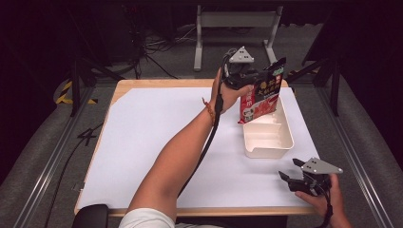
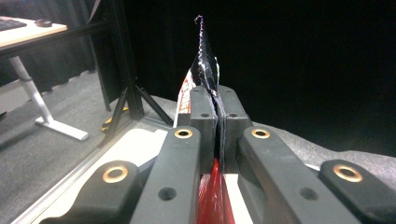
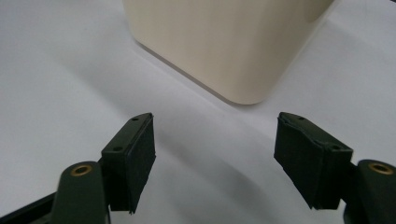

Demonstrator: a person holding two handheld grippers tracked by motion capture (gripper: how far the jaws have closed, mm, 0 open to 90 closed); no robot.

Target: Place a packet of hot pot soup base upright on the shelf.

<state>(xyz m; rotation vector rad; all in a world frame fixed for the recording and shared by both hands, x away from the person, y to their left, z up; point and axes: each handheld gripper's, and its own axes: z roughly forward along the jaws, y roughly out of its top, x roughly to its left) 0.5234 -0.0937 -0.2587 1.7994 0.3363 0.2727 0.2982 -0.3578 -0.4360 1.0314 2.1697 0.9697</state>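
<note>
Right gripper point(image 1: 291, 170): near the table's front edge, black jaws spread wide, nothing between them.
Tray: the cream plastic tray point(image 1: 266, 140) sits on the white table sheet point(image 1: 157, 142), past that gripper.
Left gripper point(image 1: 252, 78): farthest off, jaws pressed together, pinching the bag's top edge.
Bag: the red and black shiny snack bag point(image 1: 262, 92) hangs over the tray's far end.
Which way: long side up and down, a bit tilted, bottom pointing into the tray.
Could go wrong: the thin edge could slip out, or the bag may catch the rim and flop outside.
</note>
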